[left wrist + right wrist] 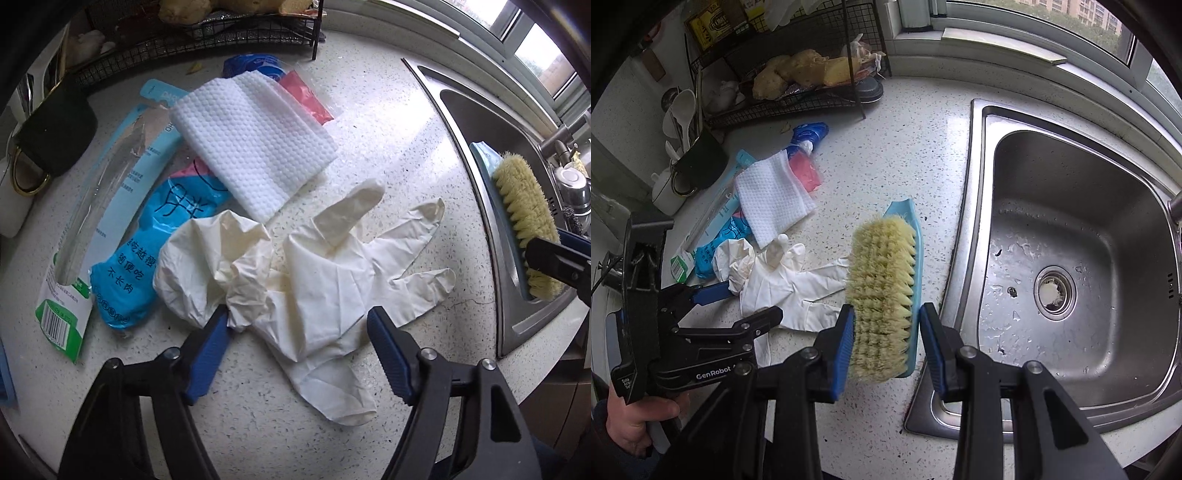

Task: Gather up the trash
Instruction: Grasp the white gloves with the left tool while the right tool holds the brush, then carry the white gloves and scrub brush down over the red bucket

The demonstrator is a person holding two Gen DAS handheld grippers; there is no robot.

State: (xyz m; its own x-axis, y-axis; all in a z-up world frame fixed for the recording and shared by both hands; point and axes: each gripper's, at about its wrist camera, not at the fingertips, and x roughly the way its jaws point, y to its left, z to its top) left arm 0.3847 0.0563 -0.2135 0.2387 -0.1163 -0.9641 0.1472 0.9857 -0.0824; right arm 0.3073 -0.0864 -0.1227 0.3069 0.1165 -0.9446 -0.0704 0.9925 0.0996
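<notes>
A home kitchen: steel sink [1071,258] set in a speckled countertop [905,147], wire rack [798,99].

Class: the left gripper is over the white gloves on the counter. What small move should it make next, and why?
Probably close the left gripper on the flat white glove. Its jaws straddle the glove's cuff without pinching it yet, one pad beside the crumpled glove. The right gripper is busy holding the scrub brush.
</notes>
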